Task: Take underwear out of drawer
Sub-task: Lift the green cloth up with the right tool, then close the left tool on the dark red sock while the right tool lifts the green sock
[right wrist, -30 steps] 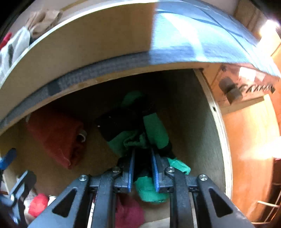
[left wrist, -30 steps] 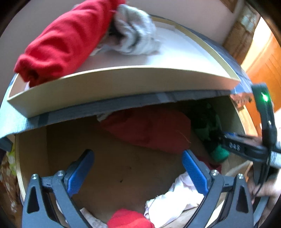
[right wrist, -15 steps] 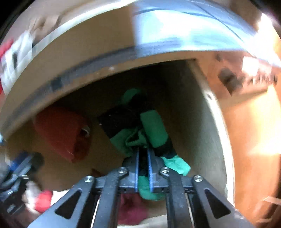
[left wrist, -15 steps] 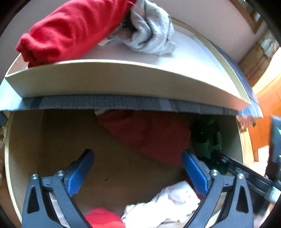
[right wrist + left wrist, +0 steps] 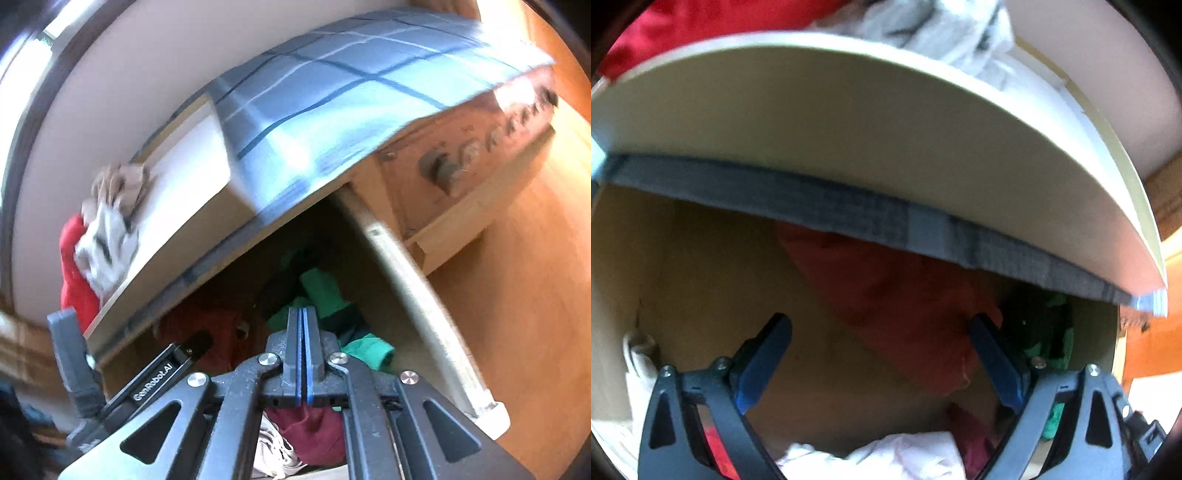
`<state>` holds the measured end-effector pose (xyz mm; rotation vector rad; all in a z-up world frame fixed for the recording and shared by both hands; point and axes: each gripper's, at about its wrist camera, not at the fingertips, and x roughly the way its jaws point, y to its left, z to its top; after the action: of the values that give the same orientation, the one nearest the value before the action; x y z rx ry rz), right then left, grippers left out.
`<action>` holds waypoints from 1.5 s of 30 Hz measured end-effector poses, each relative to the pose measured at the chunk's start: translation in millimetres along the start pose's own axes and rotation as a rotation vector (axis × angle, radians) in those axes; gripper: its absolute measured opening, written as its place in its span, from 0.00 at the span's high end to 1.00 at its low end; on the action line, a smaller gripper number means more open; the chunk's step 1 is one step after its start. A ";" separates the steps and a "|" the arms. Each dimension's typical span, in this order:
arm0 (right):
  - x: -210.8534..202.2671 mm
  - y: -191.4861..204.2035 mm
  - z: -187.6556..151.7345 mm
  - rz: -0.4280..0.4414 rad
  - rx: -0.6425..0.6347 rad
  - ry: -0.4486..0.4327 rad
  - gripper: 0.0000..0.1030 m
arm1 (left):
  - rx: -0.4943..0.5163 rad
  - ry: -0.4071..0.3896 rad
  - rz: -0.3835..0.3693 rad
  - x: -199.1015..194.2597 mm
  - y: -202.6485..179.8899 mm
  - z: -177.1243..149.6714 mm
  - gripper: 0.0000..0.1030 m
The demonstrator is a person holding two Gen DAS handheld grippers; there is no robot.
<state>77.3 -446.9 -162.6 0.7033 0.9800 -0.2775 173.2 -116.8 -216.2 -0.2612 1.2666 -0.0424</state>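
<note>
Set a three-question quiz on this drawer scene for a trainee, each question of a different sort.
1. True or false: the left gripper has its jaws wide apart, with nothing between them.
2. What colours is the garment that lies in the drawer just beyond the tips of the right gripper? A) green and black B) yellow C) pale blue
3. Fill in: the right gripper's jaws are ____.
Key: 1 true; 2 A; 3 shut.
</note>
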 end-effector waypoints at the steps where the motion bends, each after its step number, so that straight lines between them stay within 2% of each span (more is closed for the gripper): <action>1: -3.8 -5.6 -4.3 0.002 0.027 -0.006 0.97 | -0.026 0.013 -0.003 3.6 -1.5 -0.1 0.05; 4: -4.7 -3.3 -3.5 0.053 0.084 -0.011 0.97 | -0.071 0.053 -0.002 12.6 0.0 -1.9 0.04; 8: -7.0 14.9 -5.5 0.040 0.010 -0.024 0.97 | -0.109 -0.003 0.022 14.6 -4.7 -1.5 0.05; 10: -4.7 37.5 -7.3 0.004 -0.024 -0.022 0.97 | -0.106 -0.013 -0.003 16.7 -10.5 -2.5 0.20; 11: -1.5 39.5 -8.6 -0.026 -0.045 -0.015 0.97 | -0.092 -0.012 -0.036 17.1 -11.6 -2.3 0.33; 12: 1.9 40.4 -9.5 -0.048 -0.057 -0.007 0.97 | -0.071 -0.006 -0.049 17.3 -11.9 -1.9 0.40; 13: 5.0 37.9 -9.3 -0.065 -0.061 0.006 0.97 | -0.045 0.001 -0.059 17.4 -11.8 -1.4 0.43; 15: 7.9 32.5 -7.5 -0.060 -0.046 0.031 0.97 | -0.008 0.010 -0.081 15.1 -7.1 -1.7 0.56; 18: 12.2 26.2 -5.0 -0.050 -0.043 0.055 0.97 | 0.062 0.053 -0.117 11.9 2.2 0.6 0.65; 23: 17.9 31.9 -4.5 -0.052 -0.107 0.088 0.97 | 0.156 0.094 -0.141 2.2 25.3 -5.8 0.68; 30: 43.2 51.9 -10.6 -0.155 -0.252 0.194 0.97 | 0.297 0.070 -0.136 -15.3 25.1 -21.4 0.69; 33: 53.4 57.2 -16.5 -0.198 -0.299 0.234 0.97 | 0.347 0.060 -0.187 -25.4 15.4 -19.8 0.69; 38: 60.1 61.5 -19.2 -0.197 -0.309 0.260 0.96 | 0.468 0.020 -0.223 -51.3 29.9 -29.5 0.69; 41: 61.7 54.8 -17.4 -0.149 -0.259 0.283 0.95 | 0.520 -0.007 -0.262 -61.8 13.4 -30.8 0.69; 42: 60.5 52.7 -16.2 -0.122 -0.240 0.289 0.93 | 0.534 -0.017 -0.274 -63.6 10.5 -35.2 0.69; 43: 58.0 50.6 -14.6 -0.081 -0.214 0.292 0.85 | 0.552 -0.030 -0.288 -67.6 5.3 -37.5 0.69; 44: 56.8 50.0 -12.9 -0.058 -0.210 0.296 0.70 | 0.572 -0.045 -0.302 -64.5 -2.0 -37.8 0.69; 45: 56.7 52.1 -12.7 -0.046 -0.226 0.302 0.61 | 0.590 -0.058 -0.315 -68.7 -9.8 -39.0 0.69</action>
<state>126.5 -394.4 -192.7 0.5246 1.2942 -0.0987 116.6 -120.9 -160.4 0.0524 1.0924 -0.6632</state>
